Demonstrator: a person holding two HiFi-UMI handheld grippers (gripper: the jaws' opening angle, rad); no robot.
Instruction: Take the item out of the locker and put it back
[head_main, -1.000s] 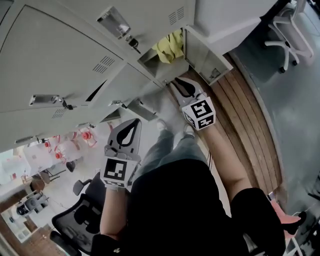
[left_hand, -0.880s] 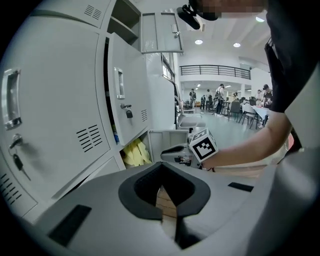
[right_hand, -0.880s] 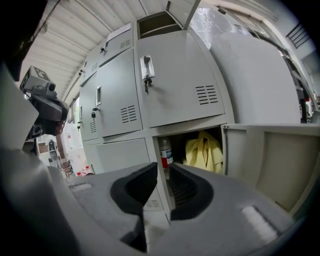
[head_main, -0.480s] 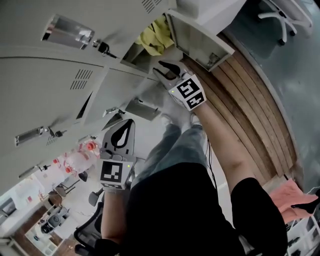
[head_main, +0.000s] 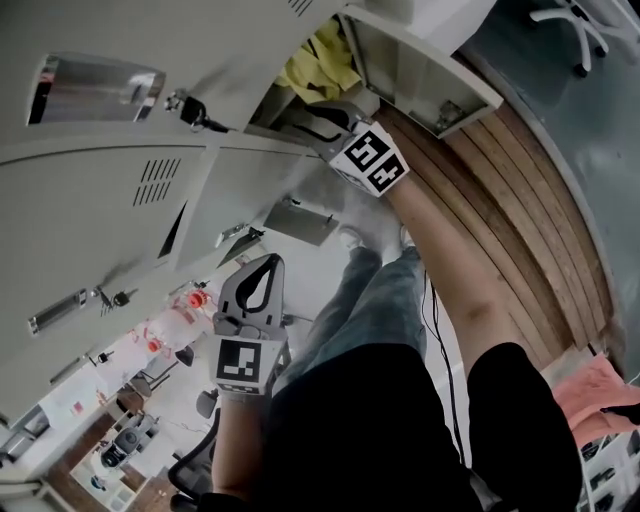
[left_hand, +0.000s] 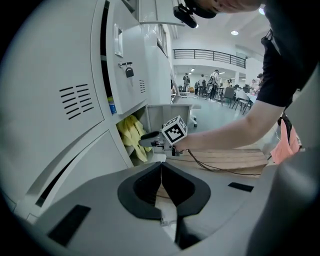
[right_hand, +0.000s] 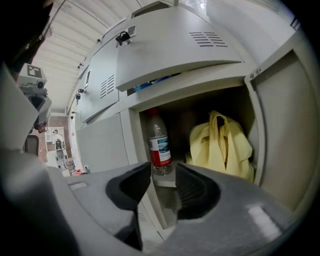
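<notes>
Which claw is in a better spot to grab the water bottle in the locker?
Right. The right claw is at the open locker, its jaws have just been opening, empty, lined up on the bottle. The left claw is shut and hangs back.

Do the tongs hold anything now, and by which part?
Nothing is held. The right tongs have just been opening, empty, facing the bottle; the left tongs are shut, empty.
</notes>
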